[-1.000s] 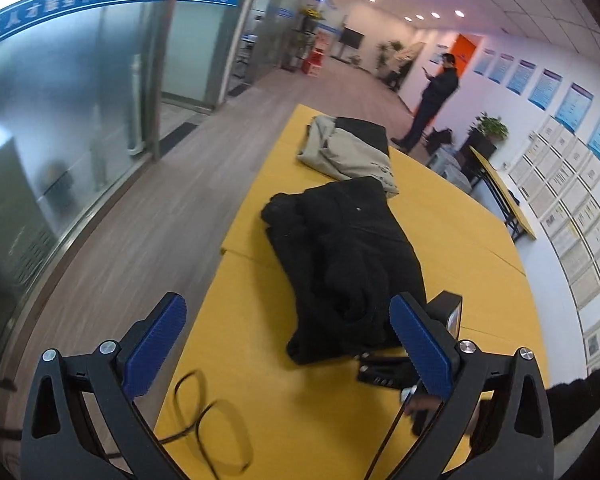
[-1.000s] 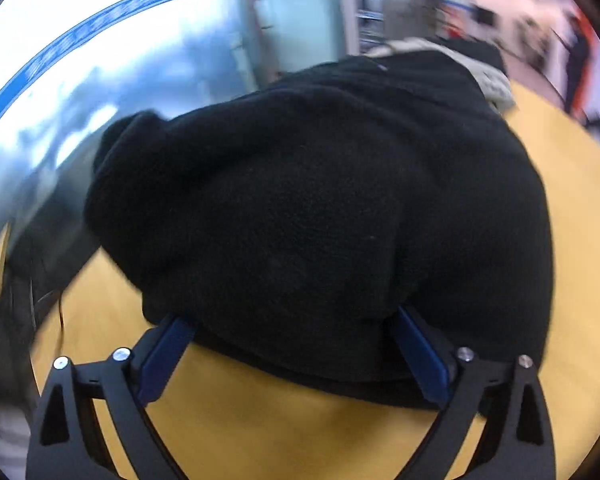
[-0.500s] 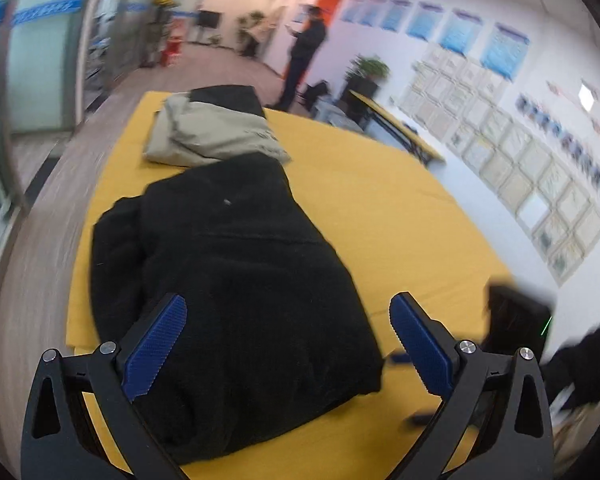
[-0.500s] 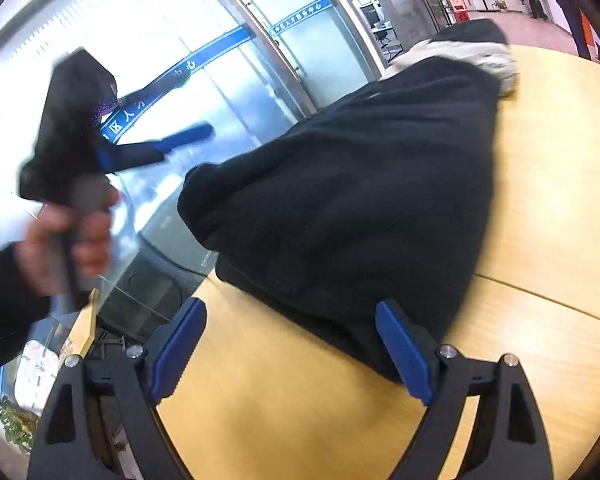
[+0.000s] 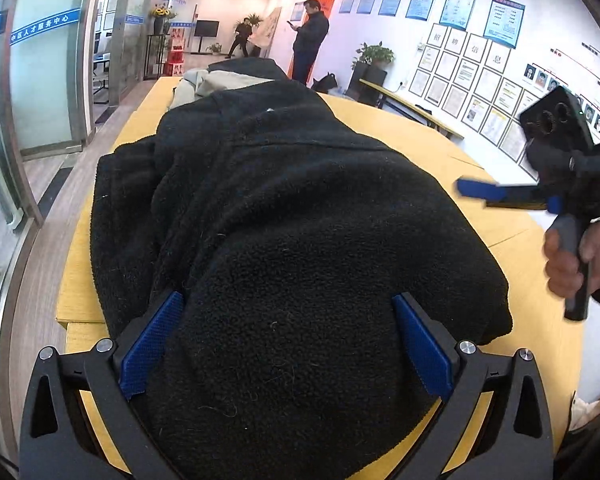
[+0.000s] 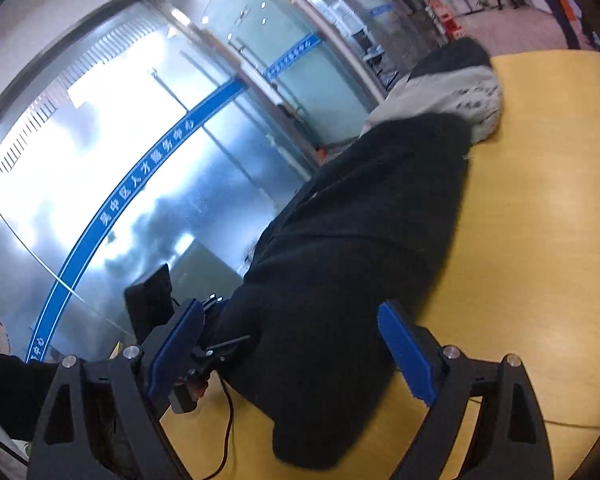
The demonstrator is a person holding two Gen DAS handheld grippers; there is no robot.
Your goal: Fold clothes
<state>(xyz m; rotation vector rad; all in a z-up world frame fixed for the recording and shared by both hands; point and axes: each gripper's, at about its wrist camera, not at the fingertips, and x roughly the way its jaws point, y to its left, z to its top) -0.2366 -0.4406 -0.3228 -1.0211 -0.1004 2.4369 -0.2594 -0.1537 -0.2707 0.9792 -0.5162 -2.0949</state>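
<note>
A black fleece garment lies bunched lengthwise on the yellow table; it also shows in the right wrist view. My left gripper is open, its blue pads on either side of the garment's near end. My right gripper is open and held above the table beside the garment's near right edge; it appears in the left wrist view at the right, raised off the table. The left gripper's body shows at the garment's near end.
A folded beige garment with a dark one lies at the table's far end, touching the black fleece. Glass partitions run along the table's left side. Two people stand in the far hall. A black cable lies on the table's near edge.
My left gripper has moved down and forward onto the garment's near end, so the fleece now fills the space between its fingers. My right gripper has pulled back and swung rightwards, off the garment.
</note>
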